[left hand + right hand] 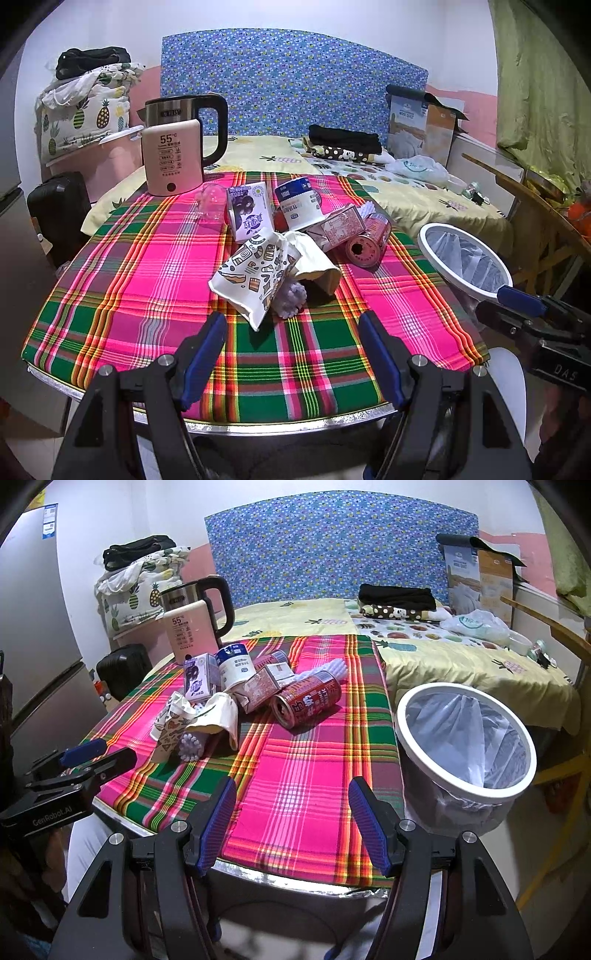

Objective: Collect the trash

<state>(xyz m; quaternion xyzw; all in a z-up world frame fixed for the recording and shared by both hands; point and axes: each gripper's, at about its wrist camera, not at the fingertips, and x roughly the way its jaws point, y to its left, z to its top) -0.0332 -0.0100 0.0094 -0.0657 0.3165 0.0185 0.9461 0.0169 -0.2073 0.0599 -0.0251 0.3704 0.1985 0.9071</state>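
Nearest us, our left tongs (291,354) and right tongs (291,823) hover over the near edge of the plaid tabletop (129,266), both spread wide and holding nothing. Mid-table the trash sits heaped and untouched: a crumpled patterned paper cup (255,273), a purple milk carton (247,212), a white-and-blue tub (297,201) and a red can (306,699) on its side. Just beside the tabletop's right edge, the lined bin (465,738) looks empty, so we judge collecting has not begun.

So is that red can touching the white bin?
Apart. The right wrist view shows plaid cloth between the red can and the white bin.
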